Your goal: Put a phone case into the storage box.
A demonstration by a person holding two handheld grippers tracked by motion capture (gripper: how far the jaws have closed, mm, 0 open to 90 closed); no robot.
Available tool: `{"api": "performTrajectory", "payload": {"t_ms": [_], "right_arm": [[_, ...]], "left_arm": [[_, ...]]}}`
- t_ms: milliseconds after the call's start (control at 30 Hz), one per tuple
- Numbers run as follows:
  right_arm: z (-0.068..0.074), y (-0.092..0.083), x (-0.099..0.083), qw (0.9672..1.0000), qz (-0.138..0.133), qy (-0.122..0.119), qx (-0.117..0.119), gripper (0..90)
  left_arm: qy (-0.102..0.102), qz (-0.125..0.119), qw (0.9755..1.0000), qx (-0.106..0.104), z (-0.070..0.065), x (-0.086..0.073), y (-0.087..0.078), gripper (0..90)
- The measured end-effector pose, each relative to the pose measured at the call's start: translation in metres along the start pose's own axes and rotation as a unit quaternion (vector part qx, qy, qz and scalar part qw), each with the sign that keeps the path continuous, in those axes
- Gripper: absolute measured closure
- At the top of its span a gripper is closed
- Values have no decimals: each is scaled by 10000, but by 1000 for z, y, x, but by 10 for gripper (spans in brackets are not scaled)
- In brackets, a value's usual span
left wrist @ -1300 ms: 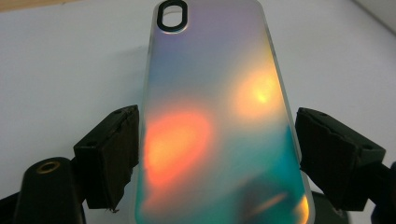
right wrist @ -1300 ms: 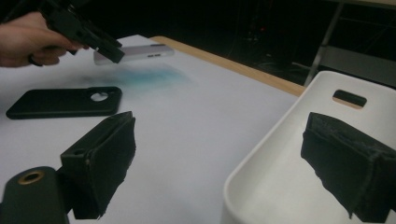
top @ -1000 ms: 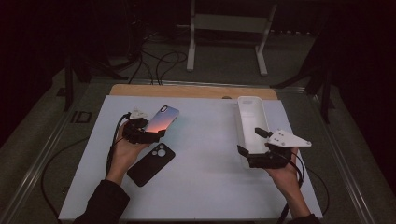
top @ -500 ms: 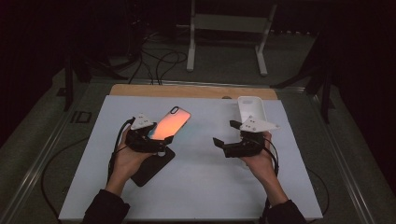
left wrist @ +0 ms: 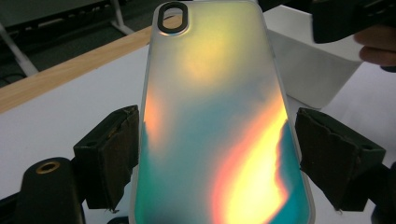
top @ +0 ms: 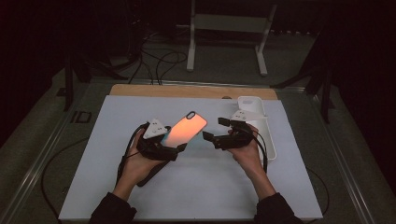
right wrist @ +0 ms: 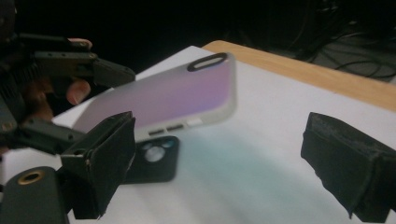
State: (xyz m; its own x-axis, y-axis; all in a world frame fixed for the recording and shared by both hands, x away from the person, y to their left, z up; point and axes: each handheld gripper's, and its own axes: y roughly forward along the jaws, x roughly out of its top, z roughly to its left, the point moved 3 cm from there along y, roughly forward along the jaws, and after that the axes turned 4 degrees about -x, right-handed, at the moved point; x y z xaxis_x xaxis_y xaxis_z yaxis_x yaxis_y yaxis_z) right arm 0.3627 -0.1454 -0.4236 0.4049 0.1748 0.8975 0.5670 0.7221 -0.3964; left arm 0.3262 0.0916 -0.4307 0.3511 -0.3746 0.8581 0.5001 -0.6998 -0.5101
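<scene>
Bench middle crowded: left gripper [top: 180, 148] holds iridescent phone case [top: 186, 129] tilted up off the white mat [top: 116, 121], right gripper [top: 215, 130] just beside the case's right edge, jaws apart, narrow gap between. White tray [top: 268, 140] blocks the mat's right edge behind the right hand [top: 246, 145]. Black phone case [right wrist: 154, 161] lies flat under the raised case. Far-left corner, left edge and near edge of mat are open. Wooden strip [top: 140, 90] along far edge bare.

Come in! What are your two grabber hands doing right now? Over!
Left gripper shut on iridescent phone case, lifted off table. Right gripper open, close beside it. Black case lies underneath.
</scene>
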Motion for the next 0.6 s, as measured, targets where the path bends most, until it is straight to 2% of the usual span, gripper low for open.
{"api": "performTrajectory", "payload": {"t_ms": [133,333,433,600], "right_arm": [[3,3,0,9997,76,127,203,102],[5,6,1,9985,153,351,403,152],[7,7,2,9978,235,383,490,226],[11,9,3,9967,313,474,575,332]], "left_arm": [[40,-53,9999,-136,-6,2,3,170],[86,-163,9995,-240,-13,6,8,170],[84,-207,9992,-320,-16,8,9,170],[151,-195,9991,-336,-20,9,12,170]]}}
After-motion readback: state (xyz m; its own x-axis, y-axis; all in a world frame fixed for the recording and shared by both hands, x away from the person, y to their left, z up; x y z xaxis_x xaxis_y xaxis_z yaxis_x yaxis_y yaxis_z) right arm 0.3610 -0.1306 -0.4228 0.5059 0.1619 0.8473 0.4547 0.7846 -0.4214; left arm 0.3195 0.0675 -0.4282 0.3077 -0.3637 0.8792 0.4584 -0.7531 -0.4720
